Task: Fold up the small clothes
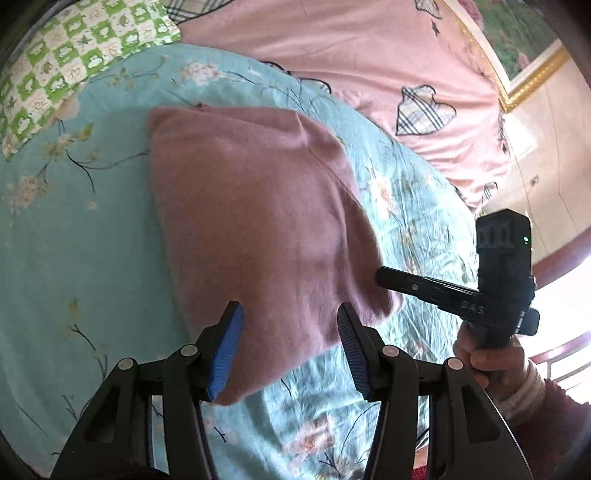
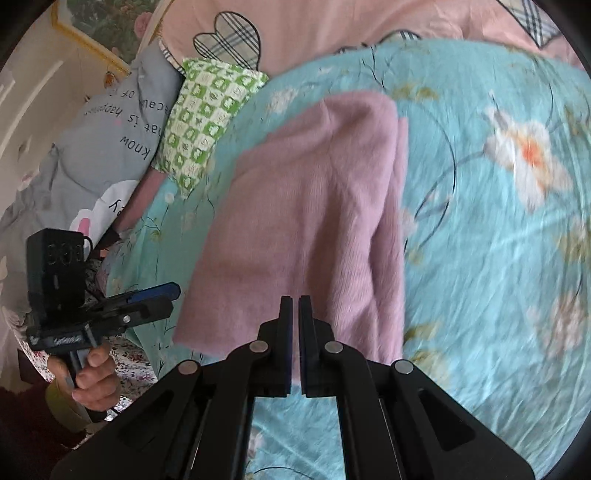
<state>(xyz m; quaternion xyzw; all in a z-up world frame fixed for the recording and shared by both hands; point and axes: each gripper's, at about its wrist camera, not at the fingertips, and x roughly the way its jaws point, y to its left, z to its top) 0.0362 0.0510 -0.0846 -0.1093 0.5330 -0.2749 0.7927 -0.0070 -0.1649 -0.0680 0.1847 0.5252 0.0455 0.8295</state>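
Note:
A folded pink knit garment [image 1: 255,229] lies flat on the teal floral bedsheet [image 1: 74,236]. My left gripper [image 1: 290,332] is open, its blue pads just above the garment's near edge, empty. It also shows in the right wrist view [image 2: 162,299], held off the bed's left side. My right gripper [image 2: 298,317] is shut with nothing visibly between its jaws, over the near edge of the garment [image 2: 310,206]. In the left wrist view the right gripper [image 1: 384,277] is at the garment's right corner.
A green checked pillow [image 1: 74,55] lies at the sheet's far left. A pink quilt with plaid hearts [image 1: 369,55] lies behind. A grey printed pillow [image 2: 92,147] and a framed picture [image 2: 92,26] are at the bed's head.

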